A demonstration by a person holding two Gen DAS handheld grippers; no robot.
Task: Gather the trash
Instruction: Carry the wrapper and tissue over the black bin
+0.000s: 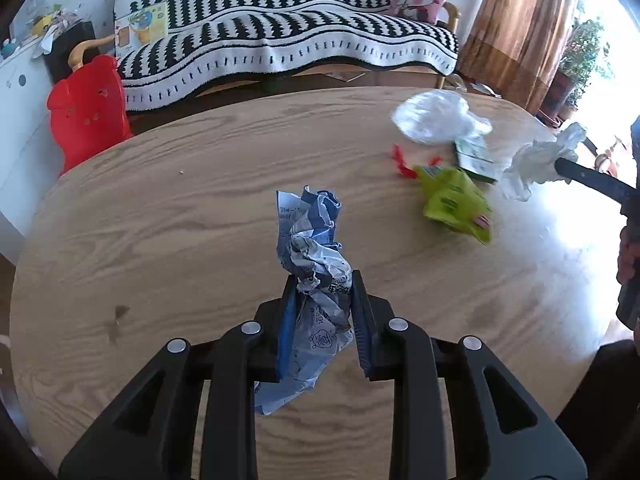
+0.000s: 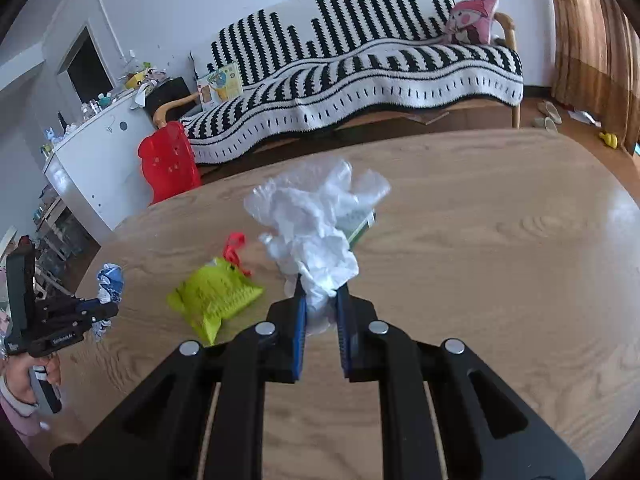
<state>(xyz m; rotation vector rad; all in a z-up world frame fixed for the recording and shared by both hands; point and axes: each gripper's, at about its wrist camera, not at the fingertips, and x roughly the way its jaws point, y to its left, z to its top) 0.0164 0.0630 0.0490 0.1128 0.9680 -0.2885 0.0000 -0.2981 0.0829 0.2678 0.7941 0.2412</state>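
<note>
We see the left tongs (image 1: 324, 280) clamped on a crumpled blue-and-white wrapper (image 1: 310, 256), which sticks up past the tips and hangs below them, above the wooden table (image 1: 160, 220). The right tongs (image 2: 320, 292) are clamped on a wad of white tissue (image 2: 316, 236) that billows out ahead of the tips. Down on the table, between the two tongs, lie a green packet (image 2: 214, 296), a red scrap (image 2: 234, 246), a clear plastic bag (image 1: 436, 116) and a small green-and-white box (image 1: 476, 156).
</note>
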